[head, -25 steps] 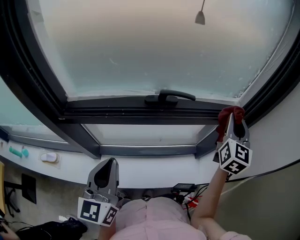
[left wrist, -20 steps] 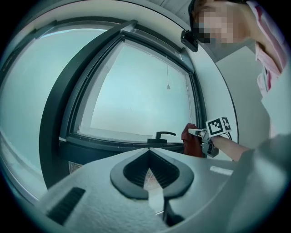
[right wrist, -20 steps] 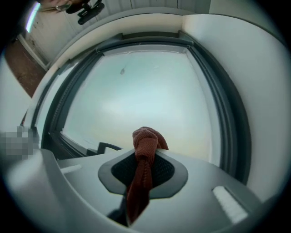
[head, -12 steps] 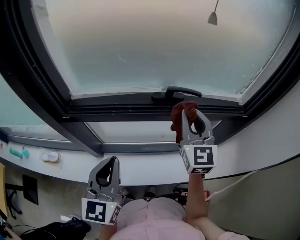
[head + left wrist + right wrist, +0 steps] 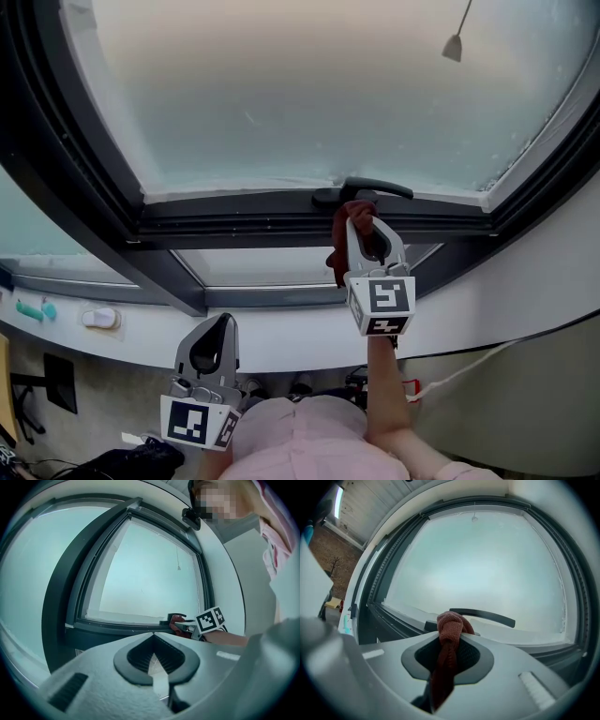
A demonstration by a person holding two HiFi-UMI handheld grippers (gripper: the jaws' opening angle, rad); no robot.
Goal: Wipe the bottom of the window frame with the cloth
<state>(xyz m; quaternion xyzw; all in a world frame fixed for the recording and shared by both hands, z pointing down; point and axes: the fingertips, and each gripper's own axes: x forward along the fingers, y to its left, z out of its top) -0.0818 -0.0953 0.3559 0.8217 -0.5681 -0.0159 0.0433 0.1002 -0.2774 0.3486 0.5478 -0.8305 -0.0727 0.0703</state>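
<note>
My right gripper [image 5: 361, 217] is shut on a dark red cloth [image 5: 352, 234], bunched at the jaw tips [image 5: 450, 625]. It holds the cloth against the dark bottom rail of the window frame [image 5: 234, 220], just below the black window handle [image 5: 364, 192]. In the right gripper view the handle [image 5: 483, 616] lies right behind the cloth. My left gripper [image 5: 214, 335] hangs low by the person's body, away from the frame, jaws shut with nothing between them [image 5: 153, 652]. The left gripper view shows the right gripper [image 5: 190, 626] at the handle.
A frosted pane [image 5: 309, 94] fills the frame, with a pull-cord weight [image 5: 454, 46] hanging at the upper right. A white sill [image 5: 281, 328] runs below. Small items [image 5: 98, 318] lie on the sill at left. Cables [image 5: 441, 382] trail at lower right.
My right gripper carried the cloth from the frame's right corner leftward along the bottom rail to just under the handle. The left gripper stayed put.
</note>
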